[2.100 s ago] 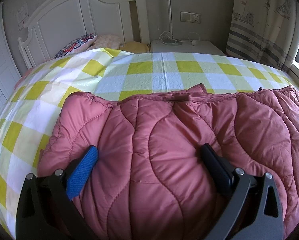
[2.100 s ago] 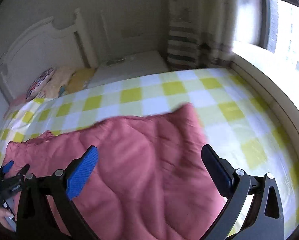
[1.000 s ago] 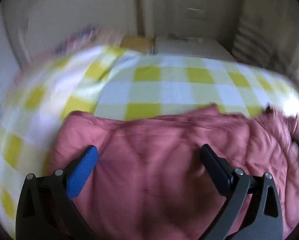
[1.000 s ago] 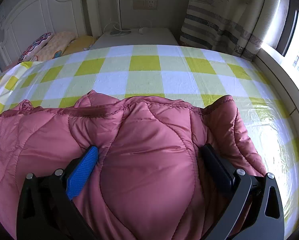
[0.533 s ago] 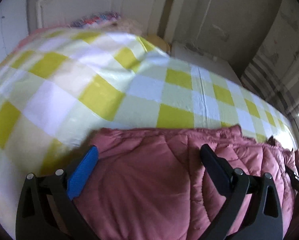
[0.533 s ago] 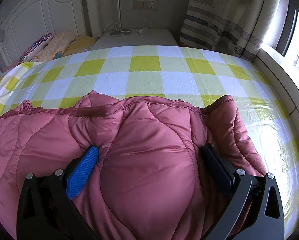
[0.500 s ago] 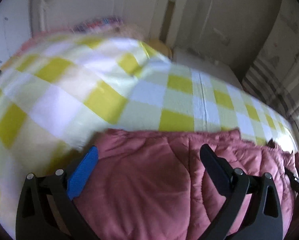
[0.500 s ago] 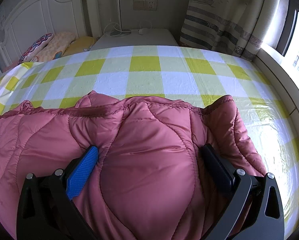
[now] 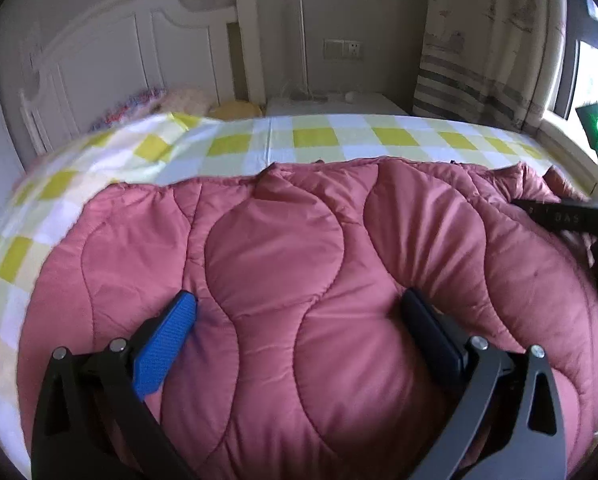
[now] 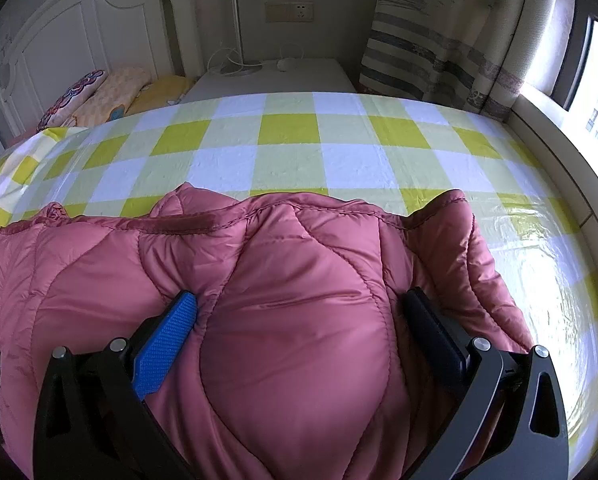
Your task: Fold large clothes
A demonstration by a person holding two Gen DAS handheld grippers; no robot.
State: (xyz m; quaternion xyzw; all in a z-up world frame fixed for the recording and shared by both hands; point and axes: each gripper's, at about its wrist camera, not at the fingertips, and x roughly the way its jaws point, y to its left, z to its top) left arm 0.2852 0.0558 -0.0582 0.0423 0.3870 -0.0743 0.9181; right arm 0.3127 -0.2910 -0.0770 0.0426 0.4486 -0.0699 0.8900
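I'm pressing both spread claws, left claw and right claw, gripping nothing, into the half-folded pink jacket on the bed, more folds remaining.

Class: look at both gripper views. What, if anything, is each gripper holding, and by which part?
Neither clearly holds anything. The left gripper and right gripper both stand wide open, fingers pressed into the puffy pink quilted jacket on the bed.
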